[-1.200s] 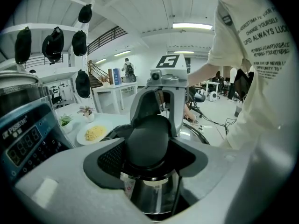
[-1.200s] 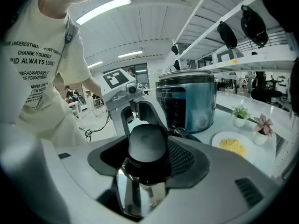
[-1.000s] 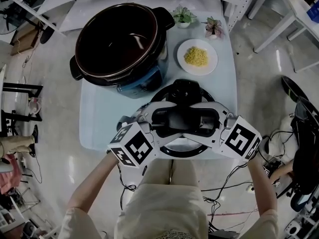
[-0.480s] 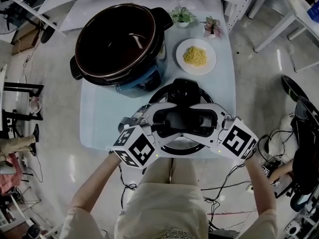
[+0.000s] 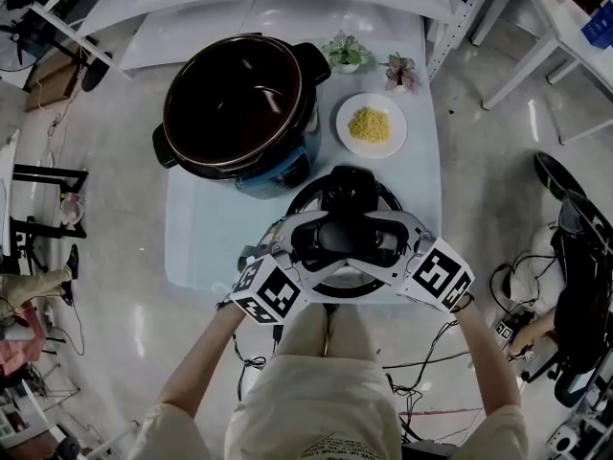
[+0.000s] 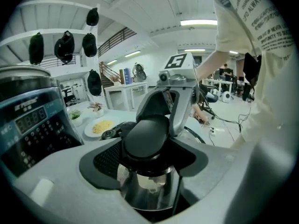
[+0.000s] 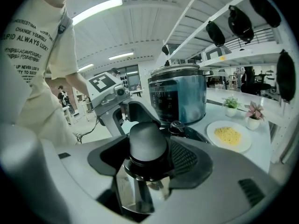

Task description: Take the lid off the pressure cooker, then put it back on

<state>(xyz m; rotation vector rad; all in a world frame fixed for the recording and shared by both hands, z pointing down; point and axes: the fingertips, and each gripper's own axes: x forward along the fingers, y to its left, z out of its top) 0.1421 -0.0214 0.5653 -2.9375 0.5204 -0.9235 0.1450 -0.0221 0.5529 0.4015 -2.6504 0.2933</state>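
The left gripper [image 5: 305, 245] and right gripper [image 5: 404, 245] pinch the domed black knob [image 6: 145, 136] of the round steel lid [image 5: 350, 188], lower centre. Pale table [image 5: 206, 228], glossy floor [image 5: 498, 161].

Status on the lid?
Clamped on lid: left gripper, right gripper, one each handle end. Lid off, at table front; cooker open behind it. Plate right of cooker, clear of path.

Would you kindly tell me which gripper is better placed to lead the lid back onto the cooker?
Left, slightly. Both grippers clasp the black handle of the round steel lid, but the left gripper is on the side nearer the open blue pressure cooker; the right gripper is farther.
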